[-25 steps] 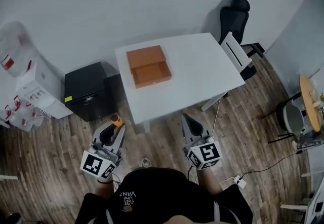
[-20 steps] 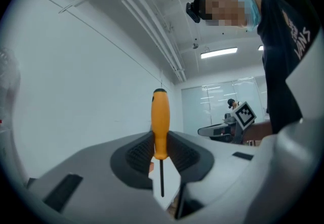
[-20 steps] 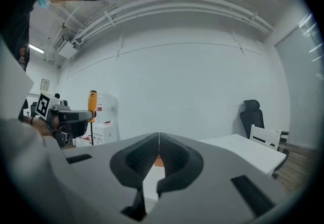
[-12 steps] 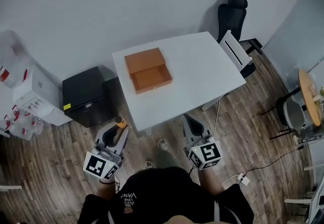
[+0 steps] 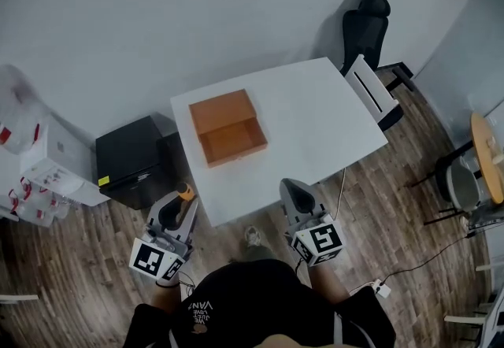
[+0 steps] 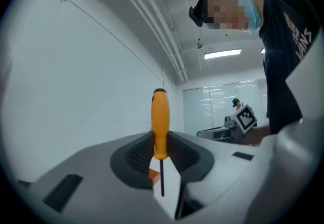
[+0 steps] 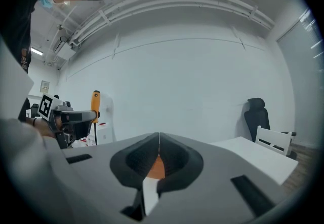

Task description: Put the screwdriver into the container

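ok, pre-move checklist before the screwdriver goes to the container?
1. Screwdriver held: ok. The left gripper is closed on the screwdriver at its orange handle, with the shaft pointing down.
2. Screwdriver upright: ok in the left gripper view.
3. Right gripper free: ok. The jaws are together with nothing between them.
4. Container ready: ok. It is open at the top on the white table, and nothing shows inside.
5. Over the container: not ok. Both grippers are short of the table's near edge.
6. Approach clear: ok. The tabletop is bare between the near edge and the container.
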`<state>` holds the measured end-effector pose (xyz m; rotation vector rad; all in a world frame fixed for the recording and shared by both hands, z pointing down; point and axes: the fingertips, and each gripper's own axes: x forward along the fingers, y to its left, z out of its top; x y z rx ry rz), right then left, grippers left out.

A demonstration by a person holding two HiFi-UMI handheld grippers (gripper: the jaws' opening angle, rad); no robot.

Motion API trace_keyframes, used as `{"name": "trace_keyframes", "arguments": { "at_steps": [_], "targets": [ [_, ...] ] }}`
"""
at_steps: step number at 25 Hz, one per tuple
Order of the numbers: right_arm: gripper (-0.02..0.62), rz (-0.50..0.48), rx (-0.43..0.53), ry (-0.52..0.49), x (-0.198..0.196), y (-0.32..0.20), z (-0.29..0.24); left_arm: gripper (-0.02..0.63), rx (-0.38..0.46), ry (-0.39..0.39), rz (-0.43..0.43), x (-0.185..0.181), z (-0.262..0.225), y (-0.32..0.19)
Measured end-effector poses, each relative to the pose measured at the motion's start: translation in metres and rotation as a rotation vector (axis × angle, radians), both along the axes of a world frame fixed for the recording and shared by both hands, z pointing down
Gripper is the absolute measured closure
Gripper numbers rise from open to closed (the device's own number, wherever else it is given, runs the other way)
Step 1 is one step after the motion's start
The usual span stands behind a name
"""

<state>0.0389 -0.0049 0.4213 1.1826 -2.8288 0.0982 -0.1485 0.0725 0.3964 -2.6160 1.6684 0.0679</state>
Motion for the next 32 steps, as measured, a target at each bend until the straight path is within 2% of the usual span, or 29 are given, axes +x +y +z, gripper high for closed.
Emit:
{"name": "trace_keyframes", "arguments": {
  "at_steps": [12,17,24,32],
  "targets": [
    [0.583,-0.095,-0.015,0.010,-0.003,-0.092,0.007,0.523,-0.002,-0.008,-0.076,0.005,0.002,-0.092],
    [0.583,-0.097,-0.028,0.007,-0.001,-0.116,0.013,0.523,-0.002,-0.024,-0.085,0.005,0.001,-0.116],
    [0.583,-0.056,-0.042,-0.002,-0.012,-0.130,0.015,0.523,-0.008,-0.033,-0.049,-0.011,0.000,-0.138],
    [0.583,0.017,-0.045,-0.013,-0.021,-0.136,0.011,0.523,-0.003,-0.070,0.045,-0.022,-0.006,-0.167]
  ]
}}
